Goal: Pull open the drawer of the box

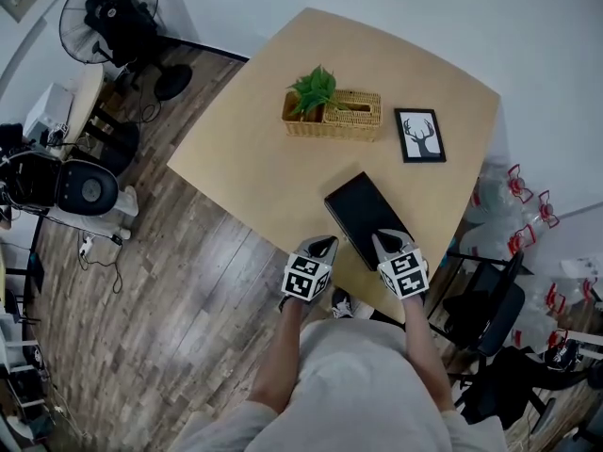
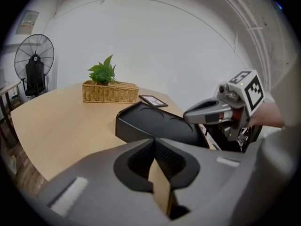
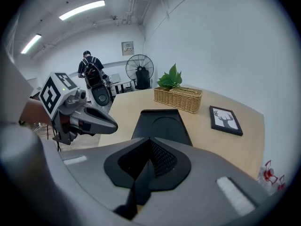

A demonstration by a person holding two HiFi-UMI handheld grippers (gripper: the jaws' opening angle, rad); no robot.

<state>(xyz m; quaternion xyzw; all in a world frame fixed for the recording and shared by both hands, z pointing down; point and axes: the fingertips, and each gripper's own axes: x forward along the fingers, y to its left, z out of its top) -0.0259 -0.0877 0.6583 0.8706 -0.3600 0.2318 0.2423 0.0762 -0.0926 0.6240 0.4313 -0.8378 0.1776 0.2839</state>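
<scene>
A flat black box point(image 1: 361, 215) lies on the light wooden table point(image 1: 254, 168), near its front edge; its drawer looks shut. My left gripper point(image 1: 322, 244) is shut and hovers just left of the box's near end, over the table edge. My right gripper point(image 1: 387, 241) is shut too, with its tip over the box's near end. In the left gripper view the box point(image 2: 153, 125) lies ahead of my shut left gripper point(image 2: 154, 149), and the right gripper point(image 2: 214, 112) hangs at the right. The right gripper view shows the box point(image 3: 162, 123) straight ahead of the right gripper point(image 3: 149, 149), with the left gripper point(image 3: 94, 119) beside it.
A wicker basket point(image 1: 347, 119) with a green plant point(image 1: 314, 88) stands at the far side of the table, a framed deer picture point(image 1: 419, 136) to its right. A fan point(image 1: 108, 12) stands on the floor at the back left, a black chair point(image 1: 488, 311) at the right. A person point(image 3: 90, 65) stands far off.
</scene>
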